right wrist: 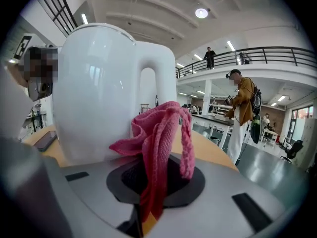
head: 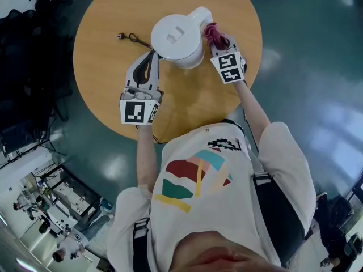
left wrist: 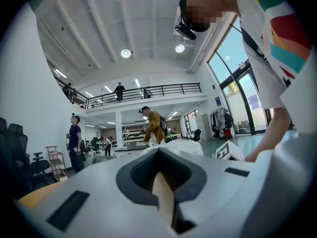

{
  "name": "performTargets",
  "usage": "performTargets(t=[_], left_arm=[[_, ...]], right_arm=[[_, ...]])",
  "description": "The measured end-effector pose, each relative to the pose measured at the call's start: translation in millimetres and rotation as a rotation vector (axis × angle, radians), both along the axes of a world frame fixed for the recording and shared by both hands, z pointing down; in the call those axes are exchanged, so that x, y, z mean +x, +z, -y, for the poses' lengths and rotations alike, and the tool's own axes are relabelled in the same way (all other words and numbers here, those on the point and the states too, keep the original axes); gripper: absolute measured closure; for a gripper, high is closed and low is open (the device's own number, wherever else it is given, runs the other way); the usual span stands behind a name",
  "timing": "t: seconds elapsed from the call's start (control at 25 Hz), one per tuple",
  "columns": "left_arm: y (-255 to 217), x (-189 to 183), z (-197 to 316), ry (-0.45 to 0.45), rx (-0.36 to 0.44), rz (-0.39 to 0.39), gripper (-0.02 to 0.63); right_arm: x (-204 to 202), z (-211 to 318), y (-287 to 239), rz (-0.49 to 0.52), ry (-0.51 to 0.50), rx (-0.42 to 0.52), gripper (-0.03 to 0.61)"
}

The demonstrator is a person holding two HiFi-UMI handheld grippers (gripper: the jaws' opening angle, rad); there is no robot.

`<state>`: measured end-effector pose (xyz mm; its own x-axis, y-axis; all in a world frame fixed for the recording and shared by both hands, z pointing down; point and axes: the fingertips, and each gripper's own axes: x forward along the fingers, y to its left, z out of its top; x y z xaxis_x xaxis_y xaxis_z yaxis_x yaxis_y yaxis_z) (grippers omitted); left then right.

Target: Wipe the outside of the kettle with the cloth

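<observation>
A black cord (head: 134, 38) lies on the round wooden table (head: 193, 103), left of the kettle; below it the left gripper (head: 153, 55) points its tips at the kettle's left side, close to the wall; its own view shows the left gripper (left wrist: 164, 195) with jaws pressed together and nothing between them. The white kettle (head: 176, 35) stands upright near the table's middle, lid on, handle turned to the right. At that handle the right gripper (head: 219, 43) has its jaws clamped on the pink cloth (head: 211, 33) — in the right gripper view the cloth (right wrist: 159, 133) rises bunched out of the right gripper (right wrist: 147, 205), a looped edge hanging on its right; the kettle (right wrist: 99, 93) stands just behind the cloth, wall and handle filling the left; whether cloth and kettle touch cannot be told.
</observation>
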<state>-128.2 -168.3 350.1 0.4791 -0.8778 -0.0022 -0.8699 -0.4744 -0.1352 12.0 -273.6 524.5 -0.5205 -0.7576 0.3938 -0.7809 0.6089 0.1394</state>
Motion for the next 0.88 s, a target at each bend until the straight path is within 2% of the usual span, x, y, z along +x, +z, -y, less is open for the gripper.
performTargets(t=[0.24, 0.44, 0.68, 0.88], left_arm=[[1, 0, -1, -0.003, 0.001, -0.015, 0.574], [1, -3, 0, -0.016, 0.000, -0.044, 0.573], [-3, -2, -3, -0.039, -0.013, -0.060, 0.573], [-43, -6, -17, -0.066, 0.062, -0.128, 0.573]], right_arm=[[-15, -17, 14, -0.022, -0.048, -0.031, 0.540], [-13, -29, 6, -0.007, -0.095, -0.037, 0.540], [-3, -46, -33, 0.042, -0.061, 0.018, 0.540], [7, -67, -93, 0.106, -0.038, 0.103, 0.540]])
